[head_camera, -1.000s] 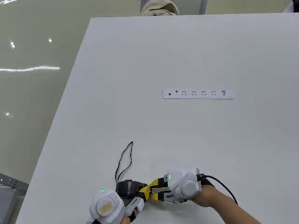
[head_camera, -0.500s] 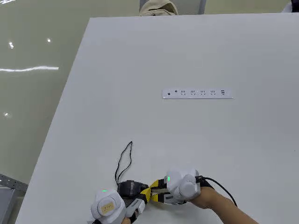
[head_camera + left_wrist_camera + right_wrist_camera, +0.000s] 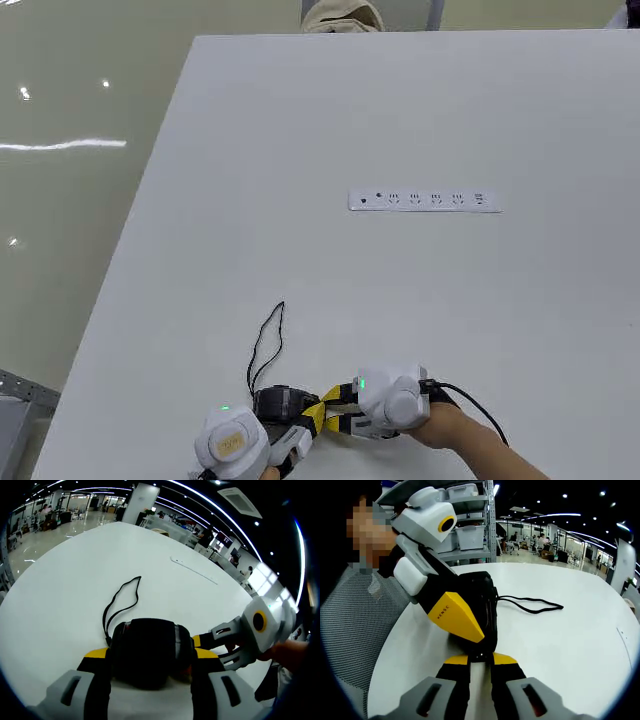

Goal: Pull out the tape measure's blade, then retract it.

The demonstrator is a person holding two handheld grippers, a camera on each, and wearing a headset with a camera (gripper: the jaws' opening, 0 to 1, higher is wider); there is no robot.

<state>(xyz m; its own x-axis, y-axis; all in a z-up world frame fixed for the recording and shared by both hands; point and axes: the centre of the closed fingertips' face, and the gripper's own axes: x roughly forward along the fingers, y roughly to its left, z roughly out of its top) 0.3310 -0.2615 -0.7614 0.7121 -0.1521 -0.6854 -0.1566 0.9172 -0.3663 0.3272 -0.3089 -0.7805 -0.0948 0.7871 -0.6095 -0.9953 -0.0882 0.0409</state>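
The black tape measure (image 3: 281, 402) lies near the front edge of the white table (image 3: 400, 110), its black wrist strap (image 3: 268, 345) looping away from it. My left gripper (image 3: 290, 416) is shut on its body. In the left gripper view the case (image 3: 150, 640) sits tight between the yellow-tipped jaws (image 3: 150, 661). From the right, my right gripper (image 3: 328, 408) meets the case. In the right gripper view its jaws (image 3: 481, 659) are pinched together at the lower front of the case (image 3: 480, 600), apparently on the blade's end. No length of blade shows.
A white power strip (image 3: 424, 200) lies mid-table, well beyond the grippers. The table's left edge (image 3: 120, 260) drops to a glossy floor. A person's torso in a grey shirt (image 3: 350, 620) is close behind the grippers. Someone's legs (image 3: 340, 14) show at the far edge.
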